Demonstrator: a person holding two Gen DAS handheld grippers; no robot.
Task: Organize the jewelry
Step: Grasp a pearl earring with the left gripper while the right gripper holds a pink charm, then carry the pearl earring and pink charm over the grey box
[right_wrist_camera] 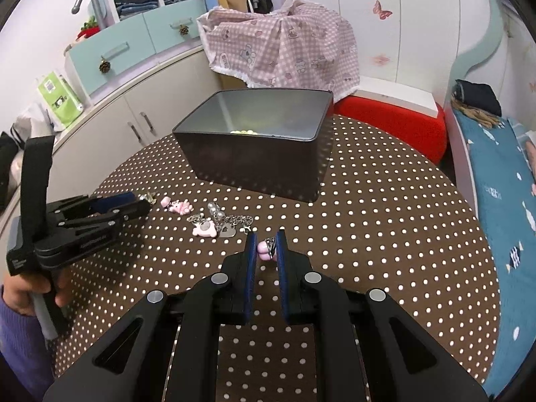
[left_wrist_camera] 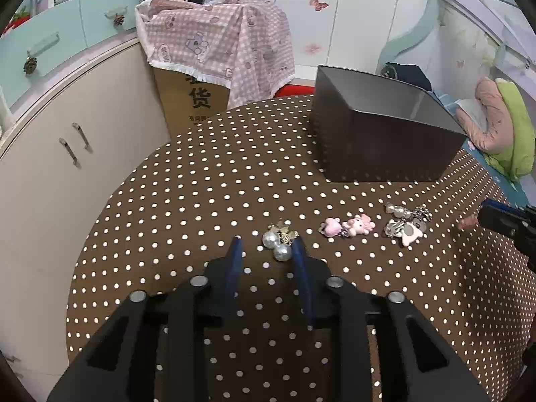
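A dark grey box (left_wrist_camera: 385, 140) stands at the back of the polka-dot table; in the right wrist view (right_wrist_camera: 261, 154) a little pale jewelry (right_wrist_camera: 244, 132) lies inside. My left gripper (left_wrist_camera: 268, 239) is open around a pearl earring piece (left_wrist_camera: 279, 239) on the cloth. A pink charm (left_wrist_camera: 348, 226) and a silver-and-pink charm cluster (left_wrist_camera: 407, 222) lie to its right. My right gripper (right_wrist_camera: 266, 236) is shut on a pink ring-like charm (right_wrist_camera: 266, 249) just above the table. The charms also show in the right wrist view (right_wrist_camera: 214, 222).
The round table (right_wrist_camera: 368, 234) has a brown cloth with white dots. White cabinets (left_wrist_camera: 67, 154) stand left, a checked cloth-covered carton (left_wrist_camera: 214, 53) behind, a red stool (right_wrist_camera: 395, 124) and a bed (right_wrist_camera: 502, 201) to the right.
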